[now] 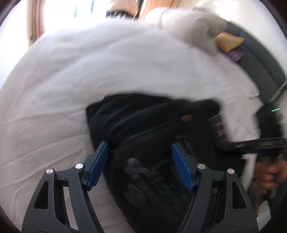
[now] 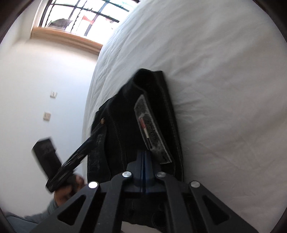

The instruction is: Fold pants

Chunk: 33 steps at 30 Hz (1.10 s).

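Black pants (image 1: 143,121) lie bunched and partly folded on the white bed sheet (image 1: 80,68). My left gripper (image 1: 140,144) hangs just above them, its blue pads (image 1: 100,164) wide apart with nothing between them. In the right wrist view the pants (image 2: 122,129) lie along the bed's edge, and a grey inner label (image 2: 152,129) shows at the waistband. My right gripper (image 2: 144,154) has its pads closed together on the waistband edge, just below that label. The pinched cloth is hidden by the pads. The left view shows the right gripper (image 1: 233,145), blurred, at the pants' right side.
A pillow (image 1: 188,25) and a yellow item (image 1: 229,41) lie at the far end of the bed beside a grey headboard (image 1: 260,59). A white wall with two sockets (image 2: 53,94) and a barred window (image 2: 80,16) stand past the bed's edge. A person's hand (image 2: 68,190) holds the left gripper.
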### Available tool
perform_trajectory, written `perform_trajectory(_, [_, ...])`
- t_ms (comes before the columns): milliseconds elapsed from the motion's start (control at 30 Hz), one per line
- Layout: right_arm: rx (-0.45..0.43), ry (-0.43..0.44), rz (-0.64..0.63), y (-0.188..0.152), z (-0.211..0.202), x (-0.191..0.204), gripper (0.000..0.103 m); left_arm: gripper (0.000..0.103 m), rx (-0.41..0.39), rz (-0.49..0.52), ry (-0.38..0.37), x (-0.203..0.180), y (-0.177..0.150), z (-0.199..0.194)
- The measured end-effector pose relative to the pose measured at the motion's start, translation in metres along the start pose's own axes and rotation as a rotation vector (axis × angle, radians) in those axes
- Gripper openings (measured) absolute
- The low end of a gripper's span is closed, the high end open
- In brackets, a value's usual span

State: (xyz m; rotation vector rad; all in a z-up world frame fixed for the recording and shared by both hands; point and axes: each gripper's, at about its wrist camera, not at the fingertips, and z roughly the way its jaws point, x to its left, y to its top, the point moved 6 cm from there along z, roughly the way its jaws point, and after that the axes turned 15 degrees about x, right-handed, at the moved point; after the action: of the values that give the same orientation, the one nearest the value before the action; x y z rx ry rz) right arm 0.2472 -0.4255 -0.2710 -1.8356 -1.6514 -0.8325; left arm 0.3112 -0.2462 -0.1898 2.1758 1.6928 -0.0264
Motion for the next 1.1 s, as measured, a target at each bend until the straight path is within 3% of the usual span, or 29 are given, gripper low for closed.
perform_trajectory(33, [-0.006, 0.004, -0.019, 0.002, -0.003, 0.010, 0.030, 0.071, 0.007, -0.023, -0.016, 0.004, 0.004, 0.004])
perform_trajectory(100, [-0.045, 0.055, -0.067, 0.009, -0.016, 0.034, 0.052, 0.071, -0.018, -0.028, -0.027, 0.005, 0.013, -0.008])
perform_trajectory(200, [-0.048, 0.124, -0.151, 0.011, -0.022, 0.067, 0.058, 0.071, -0.077, 0.040, 0.021, -0.003, 0.029, -0.022])
perform_trajectory(333, [0.041, 0.143, -0.198, -0.010, -0.005, 0.074, 0.058, 0.071, -0.004, 0.074, 0.071, -0.009, 0.038, 0.012])
perform_trajectory(400, [0.082, 0.126, -0.154, -0.027, 0.011, 0.053, 0.058, 0.073, 0.016, 0.085, 0.099, -0.008, 0.040, 0.026])
perform_trajectory(467, [0.113, 0.096, -0.071, -0.037, 0.030, 0.020, 0.047, 0.074, 0.027, 0.058, 0.073, -0.004, 0.044, 0.038])
perform_trajectory(533, [0.046, 0.127, -0.051, -0.037, 0.028, 0.003, 0.018, 0.075, 0.027, 0.072, 0.085, -0.002, 0.044, 0.043])
perform_trajectory(600, [0.053, 0.148, -0.016, -0.036, 0.022, -0.003, 0.016, 0.075, 0.016, 0.081, 0.092, -0.002, 0.043, 0.038])
perform_trajectory(667, [0.049, 0.120, -0.055, -0.034, 0.008, 0.008, 0.030, 0.075, -0.040, 0.046, 0.084, 0.002, 0.041, 0.016])
perform_trajectory(733, [-0.001, 0.138, -0.102, -0.031, -0.010, 0.021, 0.070, 0.075, -0.101, 0.001, 0.062, 0.009, 0.027, -0.012])
perform_trajectory(767, [-0.036, 0.147, -0.115, -0.030, -0.020, 0.026, 0.076, 0.075, -0.109, -0.018, 0.057, 0.012, 0.023, -0.018])
perform_trajectory(867, [-0.160, 0.174, -0.119, -0.018, -0.057, 0.021, 0.084, 0.075, -0.107, -0.113, -0.002, 0.031, -0.009, -0.036])
perform_trajectory(933, [-0.178, 0.128, -0.063, -0.004, -0.060, 0.004, 0.089, 0.075, -0.068, -0.143, -0.043, 0.038, -0.027, -0.034])
perform_trajectory(1100, [-0.012, 0.035, -0.007, 0.010, -0.008, -0.016, 0.089, 0.076, 0.041, -0.161, -0.113, 0.033, -0.044, -0.004])
